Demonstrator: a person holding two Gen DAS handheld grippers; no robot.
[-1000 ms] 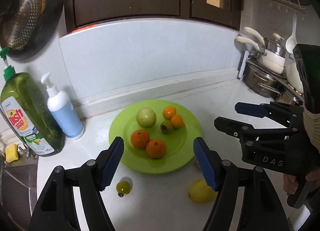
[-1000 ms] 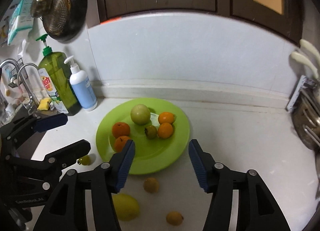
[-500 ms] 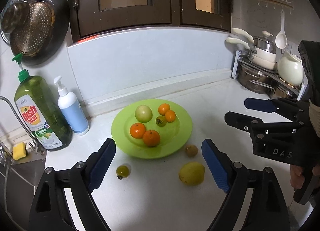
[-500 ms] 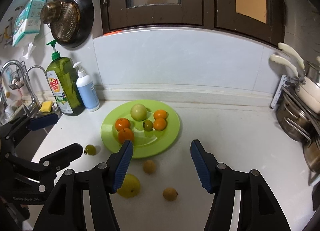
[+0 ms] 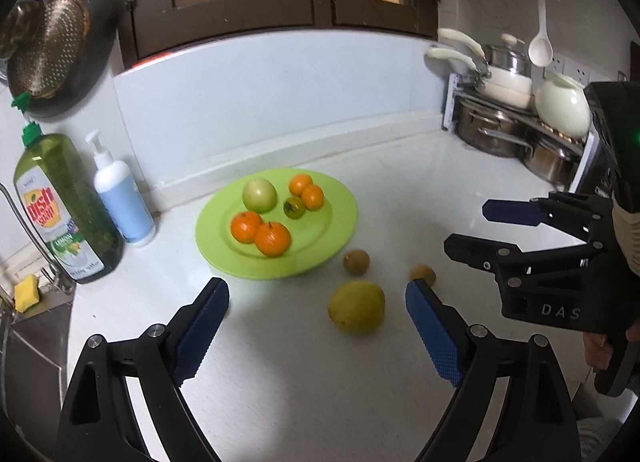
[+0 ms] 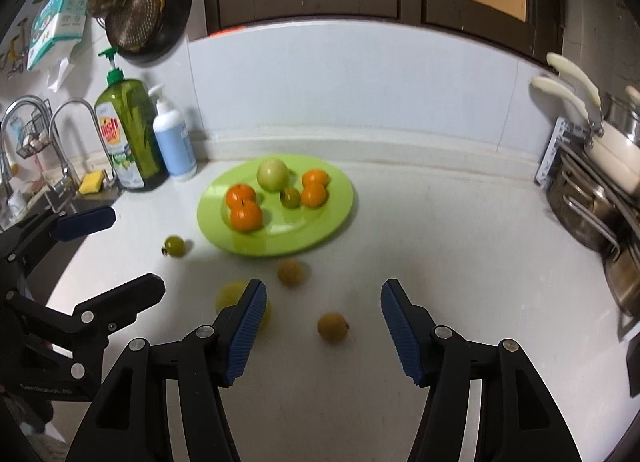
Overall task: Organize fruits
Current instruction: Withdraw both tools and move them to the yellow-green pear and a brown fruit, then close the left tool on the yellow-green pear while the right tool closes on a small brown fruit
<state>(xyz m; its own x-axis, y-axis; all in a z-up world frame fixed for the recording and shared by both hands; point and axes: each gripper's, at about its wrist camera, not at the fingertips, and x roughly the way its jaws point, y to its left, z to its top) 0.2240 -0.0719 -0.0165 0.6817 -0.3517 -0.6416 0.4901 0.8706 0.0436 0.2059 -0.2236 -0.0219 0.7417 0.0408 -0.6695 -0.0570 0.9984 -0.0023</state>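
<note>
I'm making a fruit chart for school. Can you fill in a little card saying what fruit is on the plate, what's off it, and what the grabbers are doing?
plate: green plate on the white counter
on plate: four oranges, one pale green fruit, one small dark green fruit
off plate: yellow lemon, two small brown fruits, one small green fruit
left hand-held gripper: open, jaws just widened, holding nothing
right hand-held gripper: open, holding nothing

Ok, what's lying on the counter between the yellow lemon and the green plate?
In the right wrist view only one small brown fruit sits between the lemon and the green plate; otherwise bare counter.
</note>
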